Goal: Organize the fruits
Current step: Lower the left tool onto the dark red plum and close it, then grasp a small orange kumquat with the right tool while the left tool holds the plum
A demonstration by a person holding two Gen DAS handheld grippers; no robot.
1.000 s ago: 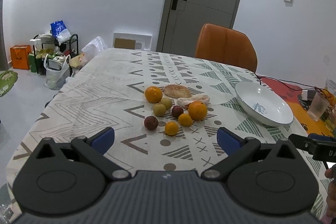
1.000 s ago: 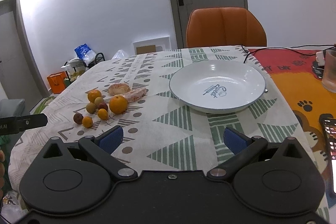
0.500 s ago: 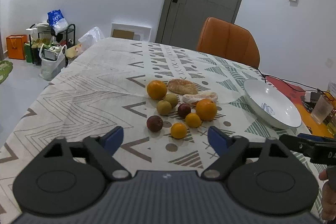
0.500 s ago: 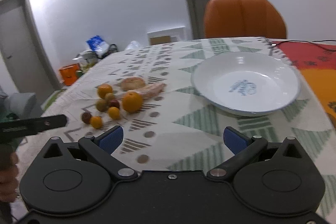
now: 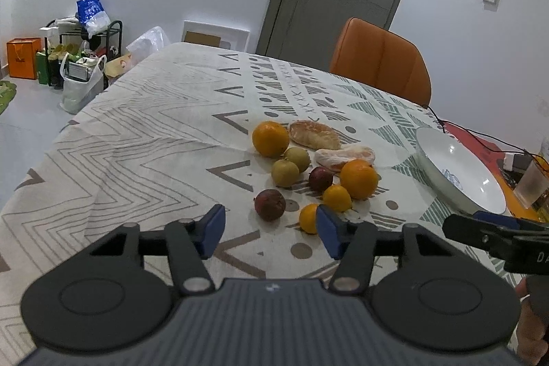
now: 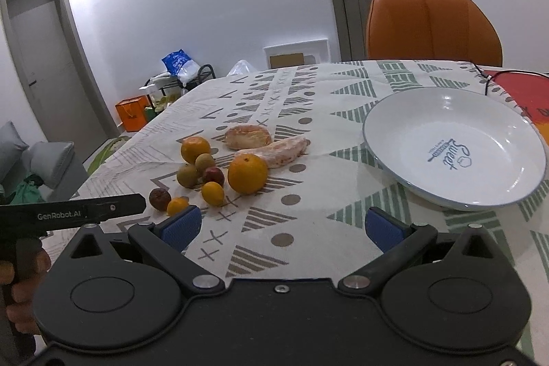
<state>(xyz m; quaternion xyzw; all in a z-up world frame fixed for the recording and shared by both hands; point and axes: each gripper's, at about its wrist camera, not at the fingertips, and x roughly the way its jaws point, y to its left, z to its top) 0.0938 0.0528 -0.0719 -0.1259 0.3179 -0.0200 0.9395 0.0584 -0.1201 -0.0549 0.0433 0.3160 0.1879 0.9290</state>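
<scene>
Left wrist view: the left gripper point(image 5: 271, 230) is hovering low over the patterned bench point(image 5: 144, 139), its jaws closing yet grasping nothing; only cloth is showing between them. Just beyond the jaws a dark red fruit point(image 5: 269, 204) is lying nearest, and a small orange fruit point(image 5: 308, 217) is sitting partly behind the right-hand jaw. Farther ahead the remaining fruits are clustering: two large oranges point(image 5: 359, 178), two greenish fruits point(image 5: 285, 173), another red one, another small orange one, and a peeled piece point(image 5: 344, 156) beside something bread-like. The white plate point(image 5: 456, 180) is lying well off to the right of the jaws.

Right wrist view: the right gripper point(image 6: 280, 227) is holding its jaws released and wide, nothing between them. The plate is sitting ahead and to their right, empty; the fruit cluster is lying ahead and to their left.

Judging by this, no fruit is moved yet; the whole sorting is remaining, presumably into the plate.
</scene>
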